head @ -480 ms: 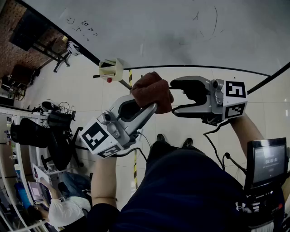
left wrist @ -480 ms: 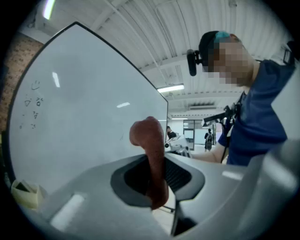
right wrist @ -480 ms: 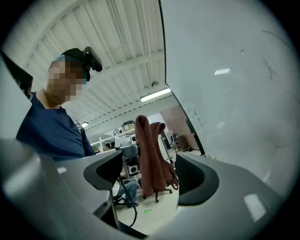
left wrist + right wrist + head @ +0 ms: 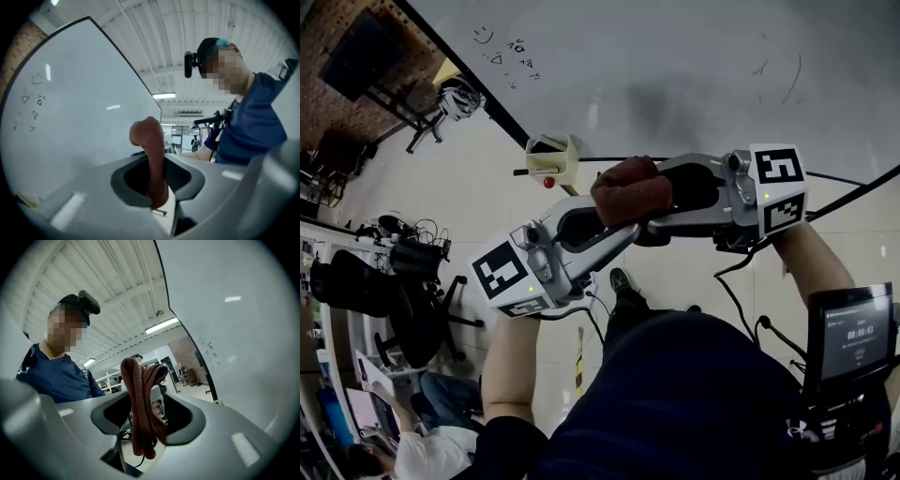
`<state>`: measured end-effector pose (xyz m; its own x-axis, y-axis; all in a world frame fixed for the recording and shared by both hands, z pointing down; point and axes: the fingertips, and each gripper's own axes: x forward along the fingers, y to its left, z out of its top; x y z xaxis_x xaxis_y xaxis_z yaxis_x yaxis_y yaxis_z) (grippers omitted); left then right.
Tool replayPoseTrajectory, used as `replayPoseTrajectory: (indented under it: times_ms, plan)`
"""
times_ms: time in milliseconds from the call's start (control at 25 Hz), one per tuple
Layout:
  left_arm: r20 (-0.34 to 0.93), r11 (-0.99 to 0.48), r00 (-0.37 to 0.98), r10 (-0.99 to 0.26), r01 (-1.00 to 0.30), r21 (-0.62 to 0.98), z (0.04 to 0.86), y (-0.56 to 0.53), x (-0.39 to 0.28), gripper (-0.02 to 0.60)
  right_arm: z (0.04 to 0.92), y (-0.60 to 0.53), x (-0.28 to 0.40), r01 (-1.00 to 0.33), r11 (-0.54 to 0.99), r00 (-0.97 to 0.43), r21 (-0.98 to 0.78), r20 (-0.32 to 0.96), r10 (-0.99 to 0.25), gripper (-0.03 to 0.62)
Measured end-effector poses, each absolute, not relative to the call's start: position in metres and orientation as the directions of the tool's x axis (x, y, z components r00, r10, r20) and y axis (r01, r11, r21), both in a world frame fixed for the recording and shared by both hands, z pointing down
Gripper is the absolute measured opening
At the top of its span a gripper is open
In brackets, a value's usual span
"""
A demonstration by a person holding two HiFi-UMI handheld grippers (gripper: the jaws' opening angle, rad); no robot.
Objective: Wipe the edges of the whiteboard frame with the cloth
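Note:
A brown cloth (image 4: 630, 190) is bunched at the tips of both grippers, in front of the whiteboard (image 4: 675, 66) with its black frame edge (image 4: 469, 80). My left gripper (image 4: 623, 214) reaches in from the lower left and is shut on the cloth (image 4: 150, 159), which stands up out of its jaws. My right gripper (image 4: 664, 197) comes in from the right. Its jaws stand wide around the folded cloth (image 4: 140, 404), with dark gaps on both sides. The board (image 4: 70, 117) fills the left of the left gripper view and the right of the right gripper view.
A yellowish holder (image 4: 551, 157) with a red knob hangs at the board's lower corner. Black office chairs (image 4: 384, 291) and a seated person (image 4: 422, 450) are at the lower left. A small screen (image 4: 851, 337) is at the right, on my body.
The right gripper has moved left, so its open jaws now surround the cloth that the left gripper holds. Both grippers sit slightly higher in the head view.

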<state>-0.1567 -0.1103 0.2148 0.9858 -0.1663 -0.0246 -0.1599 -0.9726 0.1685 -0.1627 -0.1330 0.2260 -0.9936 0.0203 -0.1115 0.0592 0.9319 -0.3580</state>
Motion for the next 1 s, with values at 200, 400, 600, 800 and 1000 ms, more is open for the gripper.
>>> replayPoseTrajectory:
  times_ms: [200, 400, 600, 800, 1000]
  plan:
    - [-0.164, -0.95, 0.982, -0.097, -0.042, 0.311, 0.207, -0.146, -0.204, 0.067, 0.212, -0.16, -0.204, 0.042, 0.945, -0.995, -0.324, -0.098, 0.01, 0.075]
    - [-0.285, -0.94, 0.956, -0.066, 0.036, 0.34, 0.207, -0.22, -0.249, 0.097, 0.206, -0.235, -0.243, -0.038, 0.965, -0.992, -0.258, -0.104, -0.066, 0.06]
    - [-0.312, -0.954, 0.934, -0.171, -0.078, 0.29, 0.16, -0.24, -0.305, 0.163, 0.124, -0.262, -0.231, -0.198, 0.948, -0.944, -0.248, -0.211, -0.252, 0.058]
    - [-0.406, -0.956, 0.867, -0.29, -0.282, 0.08, 0.058, -0.264, -0.358, 0.146, -0.052, -0.271, -0.211, -0.465, 0.867, -0.884, 0.177, -0.134, -0.447, 0.06]
    - [-0.41, -0.885, 0.81, -0.419, -0.466, -0.017, 0.025, -0.287, -0.388, 0.096, -0.186, -0.264, -0.238, -0.553, 0.613, -0.783, 0.563, -0.101, -0.614, 0.058]
